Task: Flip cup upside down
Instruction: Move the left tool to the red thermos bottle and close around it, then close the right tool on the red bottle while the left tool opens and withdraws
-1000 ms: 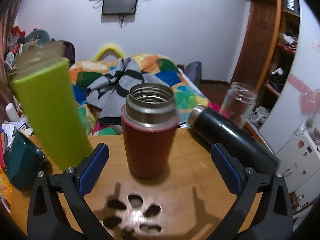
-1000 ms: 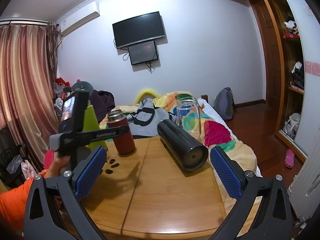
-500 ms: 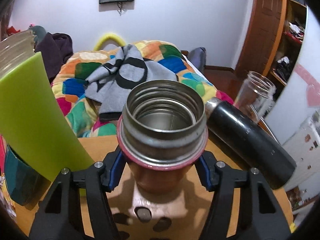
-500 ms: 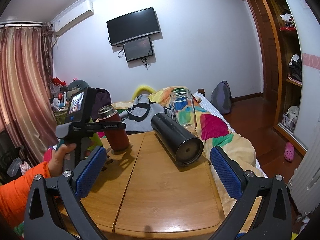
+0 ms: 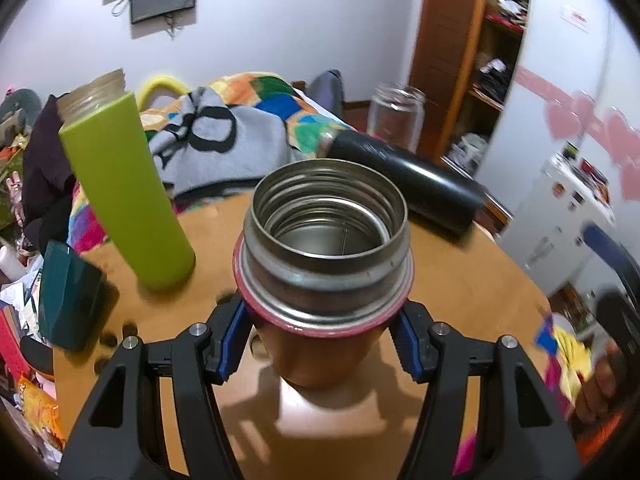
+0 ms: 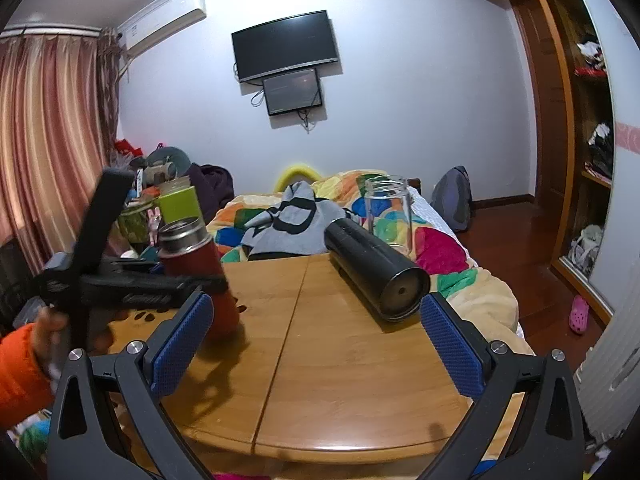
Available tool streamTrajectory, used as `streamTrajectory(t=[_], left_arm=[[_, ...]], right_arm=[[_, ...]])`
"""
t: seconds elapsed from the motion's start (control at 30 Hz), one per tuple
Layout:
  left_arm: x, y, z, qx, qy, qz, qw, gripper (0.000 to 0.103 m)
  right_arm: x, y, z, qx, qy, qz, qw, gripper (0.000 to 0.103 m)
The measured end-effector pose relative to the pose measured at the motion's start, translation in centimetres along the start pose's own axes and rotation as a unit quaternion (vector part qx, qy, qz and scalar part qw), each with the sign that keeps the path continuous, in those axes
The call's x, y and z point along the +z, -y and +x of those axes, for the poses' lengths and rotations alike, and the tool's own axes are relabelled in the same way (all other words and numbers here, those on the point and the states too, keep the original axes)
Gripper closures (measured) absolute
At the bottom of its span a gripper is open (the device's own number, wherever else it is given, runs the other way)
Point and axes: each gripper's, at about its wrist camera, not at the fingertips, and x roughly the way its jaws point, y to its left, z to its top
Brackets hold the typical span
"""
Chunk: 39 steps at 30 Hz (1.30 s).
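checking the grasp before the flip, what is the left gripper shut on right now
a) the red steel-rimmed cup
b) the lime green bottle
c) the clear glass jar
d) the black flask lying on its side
a: in the left wrist view the left gripper has its blue pads pressed on both sides of the red cup, mouth still up, while the green bottle, black flask and glass jar stand apart from it.

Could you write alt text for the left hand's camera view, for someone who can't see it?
The left gripper, jaws closed, holds an open red steel cup upright. Behind on the wooden table are a lime-green bottle, a black flask on its side and a clear glass jar.
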Motion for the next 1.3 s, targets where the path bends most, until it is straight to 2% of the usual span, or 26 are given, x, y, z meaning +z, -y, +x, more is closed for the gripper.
streamTrajectory(t=[0.23,0.53,0.6,0.73,0.83,0.97,1.07,1.1,1.17,1.3], left_arm=[[-3.0,1.2,-2.2,-0.029,-0.005,0.010,0.9995,0.041],[-3.9,1.3,-2.8,-0.041,0.012,0.012,0.9990,0.041],[-3.9,1.4,-3.2,-0.043,0.018,0.014,0.9988,0.039],[-4.6,0.7,-5.0,-0.049,0.039,0.007,0.9980,0.027],[-5.6,-0.3,-6.9,-0.058,0.053,-0.005,0.9969,0.024],[-7.2,-1.9,-9.2,-0.042,0.081,-0.017,0.9956,0.023],[-8.0,-3.7,-9.8,-0.011,0.097,-0.037,0.9945,0.023],[-8.1,-4.4,-9.4,0.002,0.096,-0.045,0.9943,0.024],[-8.0,-5.2,-8.7,0.005,0.090,-0.058,0.9942,0.038],[-7.5,-6.2,-6.6,-0.009,0.081,-0.079,0.9935,0.056]], right_arm=[[-0.4,-1.8,0.0,0.006,-0.008,-0.022,1.000,0.000],[-2.0,-2.9,1.3,0.016,-0.033,-0.042,0.998,0.000],[-2.3,-2.9,1.7,0.020,-0.039,-0.043,0.998,0.000],[-3.0,-3.1,2.7,0.031,-0.053,-0.047,0.997,0.000],[-3.5,-3.5,3.5,0.047,-0.063,-0.052,0.995,0.000],[-4.2,-5.2,5.0,0.076,-0.078,-0.072,0.991,0.000],[-4.7,-7.0,6.4,0.098,-0.090,-0.096,0.987,0.000],[-4.8,-7.5,6.7,0.102,-0.092,-0.100,0.985,0.000],[-5.1,-8.7,7.7,0.116,-0.101,-0.113,0.982,0.001],[-5.4,-10.1,9.2,0.126,-0.116,-0.128,0.977,0.017]])
